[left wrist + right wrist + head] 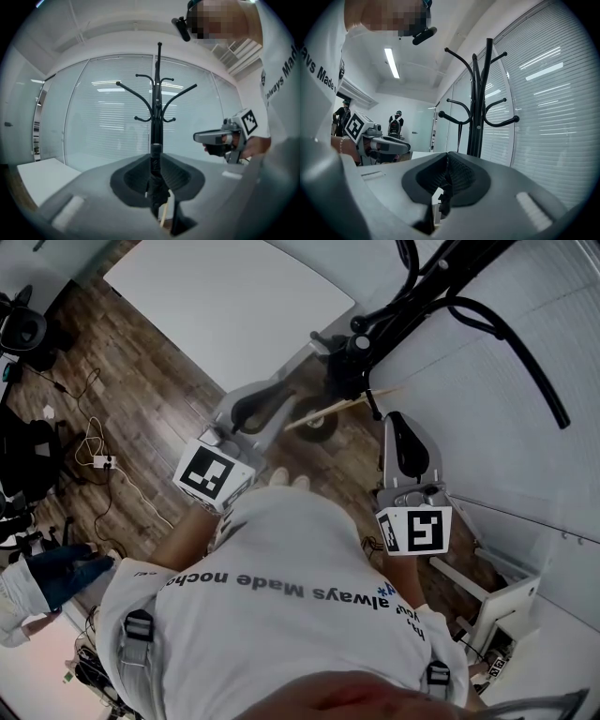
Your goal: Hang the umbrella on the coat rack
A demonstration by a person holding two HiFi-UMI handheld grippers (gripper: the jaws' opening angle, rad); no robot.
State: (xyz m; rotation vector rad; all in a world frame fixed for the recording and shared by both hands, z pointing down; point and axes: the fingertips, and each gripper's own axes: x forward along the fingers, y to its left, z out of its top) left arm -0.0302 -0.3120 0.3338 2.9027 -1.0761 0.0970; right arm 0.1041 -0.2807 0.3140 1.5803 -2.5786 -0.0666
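Observation:
The black folded umbrella (156, 180) stands upright between the jaws of my left gripper (156, 161), which is shut on it; a pale wooden part (164, 216) shows below. In the head view the left gripper (317, 354) reaches toward the umbrella (345, 367), whose wooden stick (328, 411) lies across. The black coat rack (157, 105) rises straight ahead, with curved hooks. My right gripper (446, 176) has its jaws together, with a dark scrap under them, and the coat rack (480, 108) is close in front. In the head view the right gripper (395, 420) is beside the rack's pole (441, 282).
A glass wall with blinds (543, 103) stands behind the rack. A white table (225, 296) is at the far left, and cables with a power strip (103, 462) lie on the wooden floor. A white stand (497, 601) is at the lower right. People stand in the background (396, 123).

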